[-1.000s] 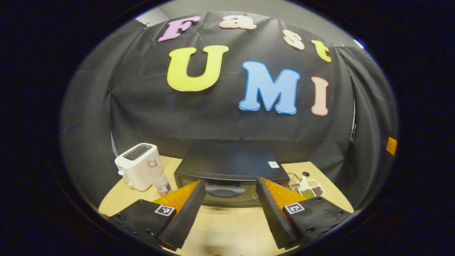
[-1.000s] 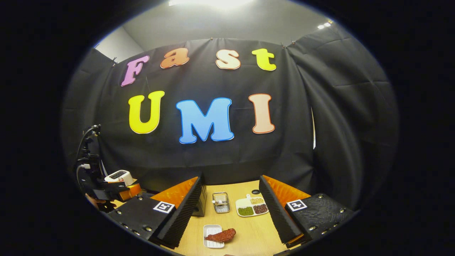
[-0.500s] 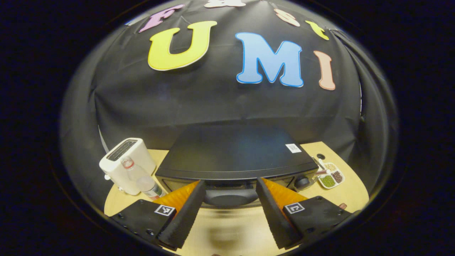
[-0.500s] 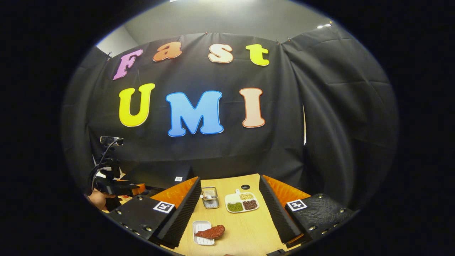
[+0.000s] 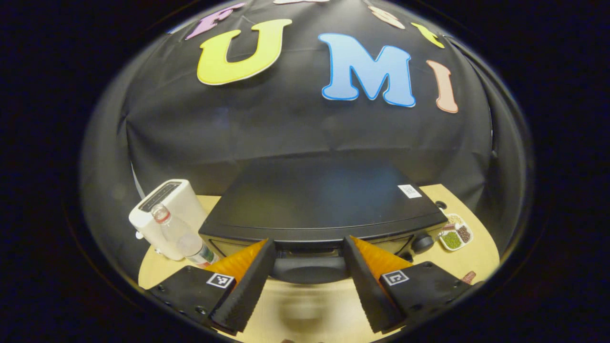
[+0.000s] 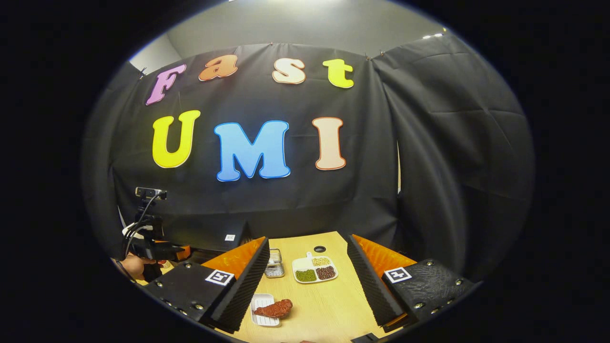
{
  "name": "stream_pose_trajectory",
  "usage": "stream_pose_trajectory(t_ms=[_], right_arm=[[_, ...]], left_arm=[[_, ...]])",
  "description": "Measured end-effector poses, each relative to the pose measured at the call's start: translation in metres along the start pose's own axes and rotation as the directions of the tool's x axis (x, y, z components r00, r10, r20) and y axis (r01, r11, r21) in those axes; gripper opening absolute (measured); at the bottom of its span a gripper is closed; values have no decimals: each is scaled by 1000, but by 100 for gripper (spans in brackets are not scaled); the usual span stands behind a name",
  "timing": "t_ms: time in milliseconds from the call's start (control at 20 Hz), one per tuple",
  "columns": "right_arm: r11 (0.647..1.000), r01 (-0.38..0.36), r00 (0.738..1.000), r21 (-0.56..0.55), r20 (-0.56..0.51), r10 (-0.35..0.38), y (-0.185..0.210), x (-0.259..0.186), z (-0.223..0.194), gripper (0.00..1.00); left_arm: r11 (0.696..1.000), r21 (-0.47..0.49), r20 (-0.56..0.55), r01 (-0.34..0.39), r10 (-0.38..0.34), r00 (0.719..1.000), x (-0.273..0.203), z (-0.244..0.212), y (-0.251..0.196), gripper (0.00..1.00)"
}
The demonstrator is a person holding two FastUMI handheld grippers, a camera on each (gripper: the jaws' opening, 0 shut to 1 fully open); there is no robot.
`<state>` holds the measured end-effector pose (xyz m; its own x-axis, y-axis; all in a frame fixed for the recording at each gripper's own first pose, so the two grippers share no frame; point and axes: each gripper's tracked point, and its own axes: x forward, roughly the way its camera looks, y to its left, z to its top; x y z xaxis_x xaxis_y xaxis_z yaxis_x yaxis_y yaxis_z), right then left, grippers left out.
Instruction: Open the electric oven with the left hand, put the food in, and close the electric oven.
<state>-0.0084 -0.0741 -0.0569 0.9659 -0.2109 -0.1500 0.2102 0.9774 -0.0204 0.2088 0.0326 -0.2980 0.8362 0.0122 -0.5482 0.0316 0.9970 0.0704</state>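
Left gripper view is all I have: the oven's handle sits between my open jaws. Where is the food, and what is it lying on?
Observer: The right gripper view shows the food, a reddish-brown piece, lying on a small white tray on the table.
Operator: Is the right gripper holding anything?
Observer: No. The right gripper is open above the table, with nothing between its jaws.
Operator: Is anything crowding the food?
Observer: No. A small metal basket stands beyond the tray, beside a divided dish, and both are apart from the food.
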Motion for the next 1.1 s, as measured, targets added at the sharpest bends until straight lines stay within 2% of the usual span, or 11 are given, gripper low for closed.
stream_pose_trajectory(t_ms=[50, 100, 200, 400, 450, 500, 650, 750, 950, 1050, 1100], right_arm=[[1000, -7, 1000, -2, 1, 7, 2, -1, -1, 99], [1000, -13, 1000, -5, 1, 13, 5, -2, -1, 99], [1000, -24, 1000, -10, 0, 24, 9, -3, -2, 99], [999, -48, 999, -16, 1, 48, 16, -5, -2, 99], [999, -51, 999, -17, 1, 51, 17, -6, -2, 99], [998, -54, 999, -17, -1, 54, 18, -6, -2, 99], [998, -63, 998, -19, -5, 63, 21, -9, -5, 99], [997, -67, 998, -27, -9, 67, 22, -10, -6, 99], [997, -65, 998, -32, -20, 64, 21, -14, -12, 99], [998, -58, 998, -37, -23, 57, 18, -16, -14, 99], [998, -55, 998, -38, -26, 54, 17, -17, -15, 99]], left_arm=[[1000, 3, 2, 6, -6, 1000, -1, -1, -1, 92], [1000, -9, -1, 14, -14, 1000, -5, -4, -1, 96], [999, -16, -11, 28, -28, 1000, -13, -12, -1, 92], [999, -11, -41, 39, -39, 998, -31, -35, -3, 100], [999, -21, -52, 38, -39, 998, -35, -43, -4, 96], [999, -29, -64, 38, -40, 997, -39, -50, -5, 100], [999, -22, -85, 41, -43, 995, -50, -68, -6, 100], [999, -6, -97, 42, -43, 994, -53, -77, -8, 96], [999, -7, -114, 43, -44, 993, -61, -92, -9, 100], [999, -22, -145, 40, -43, 989, -61, -106, -11, 92], [999, -29, -159, 39, -44, 986, -64, -116, -11, 96]])
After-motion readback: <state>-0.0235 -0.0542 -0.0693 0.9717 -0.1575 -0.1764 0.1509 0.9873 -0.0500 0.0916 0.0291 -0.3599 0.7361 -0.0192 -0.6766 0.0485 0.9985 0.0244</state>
